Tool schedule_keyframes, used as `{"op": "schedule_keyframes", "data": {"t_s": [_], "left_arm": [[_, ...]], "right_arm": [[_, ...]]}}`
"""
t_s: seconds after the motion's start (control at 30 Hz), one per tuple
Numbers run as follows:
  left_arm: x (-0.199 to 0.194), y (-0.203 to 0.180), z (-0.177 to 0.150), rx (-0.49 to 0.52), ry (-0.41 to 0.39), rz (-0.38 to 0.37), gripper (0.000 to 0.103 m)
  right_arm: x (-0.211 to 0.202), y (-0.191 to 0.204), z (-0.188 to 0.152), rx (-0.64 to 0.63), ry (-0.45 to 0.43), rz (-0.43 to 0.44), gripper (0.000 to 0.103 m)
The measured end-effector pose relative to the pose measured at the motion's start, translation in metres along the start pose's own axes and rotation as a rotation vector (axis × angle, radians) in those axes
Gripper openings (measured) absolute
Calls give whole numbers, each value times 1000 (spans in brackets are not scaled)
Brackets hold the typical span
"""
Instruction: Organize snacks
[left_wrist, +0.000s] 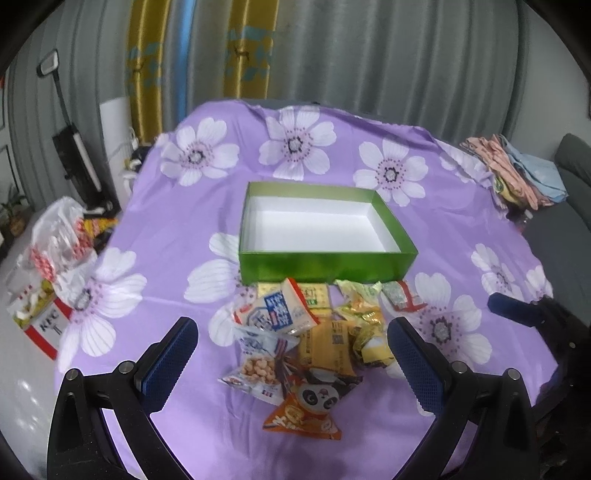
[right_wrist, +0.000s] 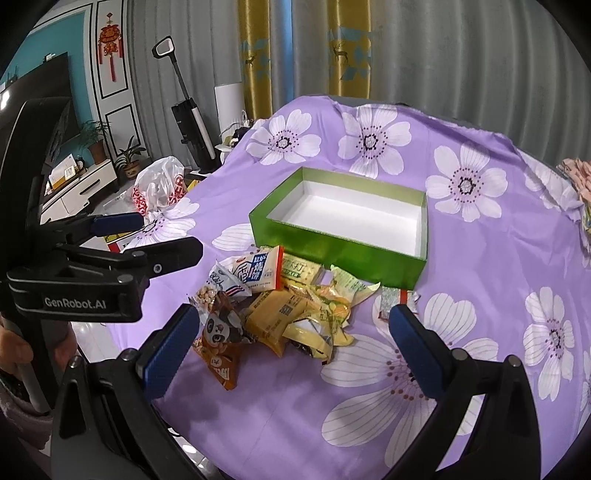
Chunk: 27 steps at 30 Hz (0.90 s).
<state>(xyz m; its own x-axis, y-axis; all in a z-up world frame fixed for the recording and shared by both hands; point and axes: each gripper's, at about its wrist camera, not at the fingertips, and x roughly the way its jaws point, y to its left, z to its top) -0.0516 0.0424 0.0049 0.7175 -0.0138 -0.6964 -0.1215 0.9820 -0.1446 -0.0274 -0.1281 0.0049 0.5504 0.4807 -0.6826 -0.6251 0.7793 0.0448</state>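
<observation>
Two sets of fingers are released, spread wide and grasping nothing: my left gripper (left_wrist: 291, 354) and right gripper (right_wrist: 291, 345) both hover above the near part of the desk (left_wrist: 184, 206), which is draped in a purple flowered cloth (right_wrist: 491, 266). Beyond my left fingertips (left_wrist: 184, 332) sits the snack pile (left_wrist: 310, 343), and just past it the green box (left_wrist: 325, 264), open, white inside, with nothing in it. The pile's far packets lie right up against the box's near wall. Bare cloth stretches outside both left fingers and on all other sides of the box, out to the desk's rounded edge, so I see open room there.

From the right wrist view, the pile sits between the fingers, nearer the left one, with the panda packet (right_wrist: 221, 332) just beside that pad (right_wrist: 173, 343). A wide stretch of cloth is free ahead of the right pad. This view alone shows my left gripper from the side, held by a hand (right_wrist: 14, 347). Only the left wrist view shows a KFC carton (left_wrist: 44, 317) off the desk's left edge and folded cloths (left_wrist: 517, 173) at the far right.

The snacks are small crinkled packets, yellow, white-blue and orange, heaped and overlapping.
</observation>
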Motion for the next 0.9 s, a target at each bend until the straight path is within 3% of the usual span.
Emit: {"op": "schedule_keyframes", "data": {"t_s": [0.4, 0.63, 0.9], "left_arm": [[33, 41, -28, -143, 147, -107, 102], [42, 43, -49, -117, 192, -190, 102], [53, 28, -59, -73, 215, -271, 102]], "right_arm": [[42, 16, -38, 30, 99, 160, 103], [63, 32, -51, 14, 129, 240, 100], [91, 35, -65, 86, 171, 311, 89]]}}
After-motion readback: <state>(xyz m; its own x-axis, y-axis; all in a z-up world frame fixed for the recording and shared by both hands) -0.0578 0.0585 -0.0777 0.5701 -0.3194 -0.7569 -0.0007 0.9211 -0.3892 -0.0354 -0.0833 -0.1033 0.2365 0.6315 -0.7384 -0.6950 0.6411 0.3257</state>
